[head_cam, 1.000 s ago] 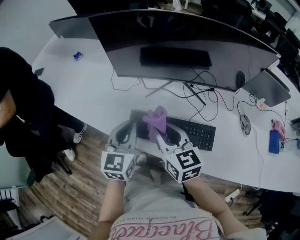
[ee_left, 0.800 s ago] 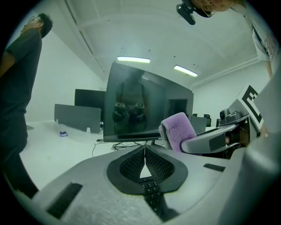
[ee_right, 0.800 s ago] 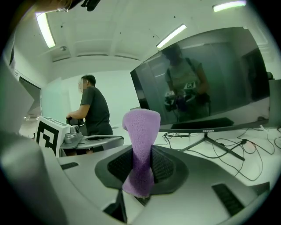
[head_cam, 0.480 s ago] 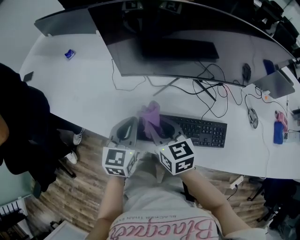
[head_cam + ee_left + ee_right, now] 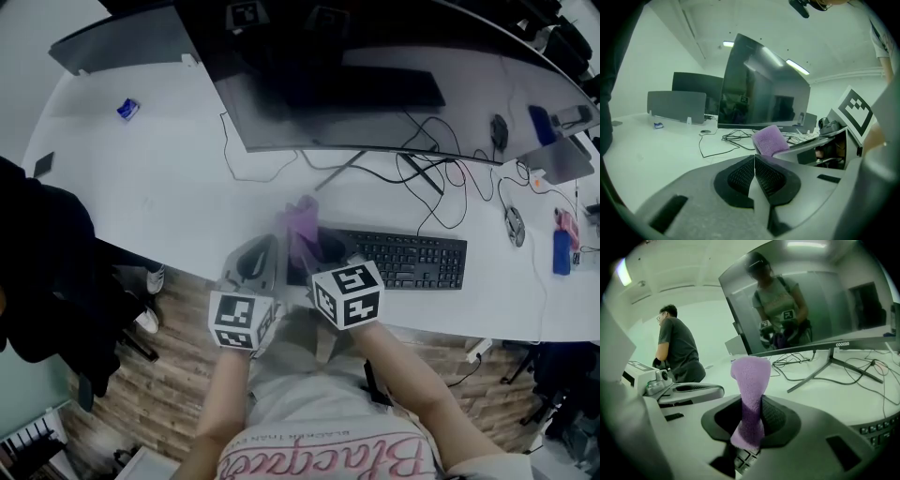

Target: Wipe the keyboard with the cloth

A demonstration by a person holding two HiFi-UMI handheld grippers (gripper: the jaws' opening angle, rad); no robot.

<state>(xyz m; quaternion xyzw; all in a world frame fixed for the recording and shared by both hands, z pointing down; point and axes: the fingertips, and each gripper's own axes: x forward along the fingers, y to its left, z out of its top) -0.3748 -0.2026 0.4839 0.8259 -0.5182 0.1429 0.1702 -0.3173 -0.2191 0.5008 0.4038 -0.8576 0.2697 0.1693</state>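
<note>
While the person's forearms reach out from the bottom of the head view, both grippers sit side by side at the near edge of the white desk [image 5: 169,187]. The left gripper [image 5: 265,255] has its jaws pressed together with nothing between them, as its own view shows [image 5: 754,165], and it hangs just left of the keyboard's left end. The right gripper [image 5: 309,251] is clamped on the purple cloth [image 5: 302,225]. In the right gripper view [image 5: 750,417] the cloth [image 5: 750,380] stands up out of the jaws as a pinched strip, its top flaring wider and its lower end hanging below the pads over a few keys. I cannot tell whether it touches them.

The black keyboard [image 5: 412,261] lies flat, running off to the right from the cloth. The left gripper view shows the cloth [image 5: 769,139] just beyond its shut tips. Behind the keyboard, black cables [image 5: 422,183] tangle around the stand of a wide curved monitor [image 5: 375,75] with a dark screen. A small blue object [image 5: 128,109] lies far off on the desk's left side.
</note>
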